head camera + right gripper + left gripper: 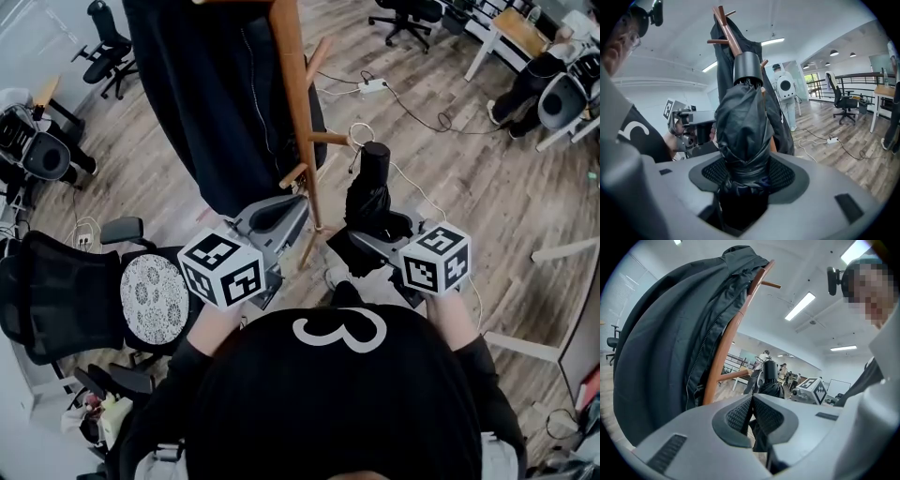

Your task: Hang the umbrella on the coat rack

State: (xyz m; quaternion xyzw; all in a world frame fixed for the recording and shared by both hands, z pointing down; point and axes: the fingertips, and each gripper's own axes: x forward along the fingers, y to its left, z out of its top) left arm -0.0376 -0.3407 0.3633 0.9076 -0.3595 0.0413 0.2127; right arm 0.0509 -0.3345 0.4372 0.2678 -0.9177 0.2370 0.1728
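Note:
A folded black umbrella (pixel 367 197) stands upright, clamped low on its fabric by my right gripper (pixel 364 240), which is shut on it. Its cylindrical handle (pixel 747 70) points up, and a pale wrist loop (pixel 361 134) hangs beside it. The wooden coat rack (pixel 296 103) rises just left of the umbrella, with a dark jacket (pixel 216 94) draped on it. A short peg (pixel 327 139) points toward the umbrella. My left gripper (pixel 291 212) is by the pole's foot, shut and holding nothing. In the left gripper view its pads (pixel 740 414) meet, with the umbrella (pixel 770 380) beyond.
A black office chair with a patterned cushion (pixel 155 298) stands at my left. A white power strip (pixel 373 86) and its cable lie on the wood floor behind the rack. Desks (pixel 517 33), more chairs and a seated person (pixel 539 80) are at the far right.

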